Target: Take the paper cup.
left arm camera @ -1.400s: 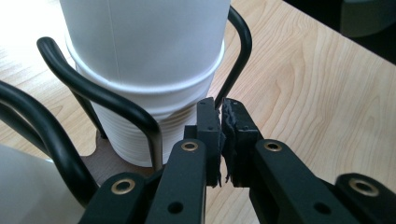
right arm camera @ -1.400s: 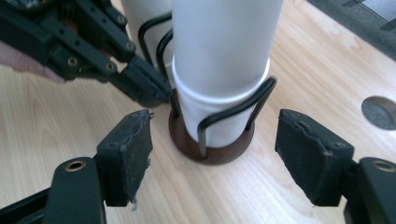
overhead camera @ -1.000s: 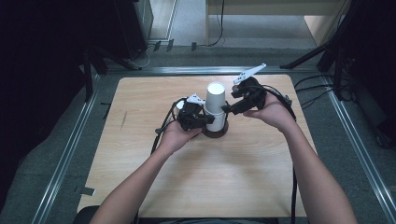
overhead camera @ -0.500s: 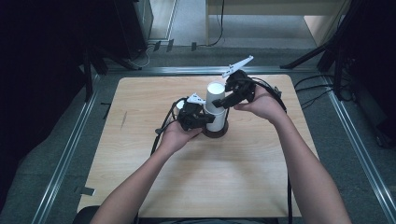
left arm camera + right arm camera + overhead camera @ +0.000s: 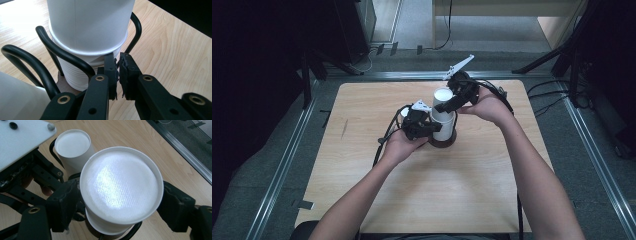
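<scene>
A stack of upturned white paper cups (image 5: 444, 125) stands in a black wire holder (image 5: 62, 53) on a round brown base (image 5: 443, 145) at mid-table. A second white cup stack (image 5: 72, 145) stands just beside it. My left gripper (image 5: 118, 63) sits low at the holder, shut on one of its wire loops. My right gripper (image 5: 120, 197) reaches over from the right, its jaws on either side of the top cup (image 5: 122, 182), pads touching its wall. Those jaws have just been opening, and the cup now stands between them.
The wooden table (image 5: 437, 200) has bare room in front of the holder and to both sides. Metal rails (image 5: 282, 165) run along the table's edges. Cables (image 5: 557, 95) lie on the floor at the right, and dark stands rise behind.
My right gripper has moved left from beside the cup stack to straddle its top cup. The left gripper and the holder have stayed put.
</scene>
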Demonstrator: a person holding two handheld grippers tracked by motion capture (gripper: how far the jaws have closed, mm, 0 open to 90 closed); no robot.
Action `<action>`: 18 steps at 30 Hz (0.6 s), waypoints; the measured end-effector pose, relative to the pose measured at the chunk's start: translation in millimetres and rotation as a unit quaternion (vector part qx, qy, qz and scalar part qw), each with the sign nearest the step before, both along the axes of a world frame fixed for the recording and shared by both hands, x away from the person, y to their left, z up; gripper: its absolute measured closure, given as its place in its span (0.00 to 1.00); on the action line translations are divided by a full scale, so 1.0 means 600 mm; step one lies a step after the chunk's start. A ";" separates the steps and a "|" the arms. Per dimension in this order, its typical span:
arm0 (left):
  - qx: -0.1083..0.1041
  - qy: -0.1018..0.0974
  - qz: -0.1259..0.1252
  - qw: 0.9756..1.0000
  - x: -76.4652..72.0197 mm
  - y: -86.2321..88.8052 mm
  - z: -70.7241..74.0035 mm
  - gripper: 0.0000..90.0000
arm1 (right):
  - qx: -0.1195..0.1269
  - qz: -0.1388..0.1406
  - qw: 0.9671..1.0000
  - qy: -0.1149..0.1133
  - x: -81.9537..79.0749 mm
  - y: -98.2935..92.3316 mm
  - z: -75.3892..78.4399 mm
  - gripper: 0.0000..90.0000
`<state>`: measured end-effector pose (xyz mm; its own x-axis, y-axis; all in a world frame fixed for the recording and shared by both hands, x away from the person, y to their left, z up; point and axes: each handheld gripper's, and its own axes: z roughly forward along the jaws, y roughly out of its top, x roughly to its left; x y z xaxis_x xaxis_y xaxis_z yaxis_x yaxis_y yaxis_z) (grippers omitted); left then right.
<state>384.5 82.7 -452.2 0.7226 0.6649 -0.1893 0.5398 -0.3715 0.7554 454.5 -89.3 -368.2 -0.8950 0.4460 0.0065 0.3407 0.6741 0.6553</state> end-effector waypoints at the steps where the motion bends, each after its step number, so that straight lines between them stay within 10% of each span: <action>1: 0.000 0.001 -0.001 1.000 0.000 0.000 0.000 0.93 | -0.001 -0.001 1.000 0.002 0.000 0.001 0.000 0.25; 18: 0.006 0.003 -0.006 1.000 0.001 0.001 -0.003 0.92 | -0.022 0.001 1.000 0.000 0.000 0.009 0.010 0.35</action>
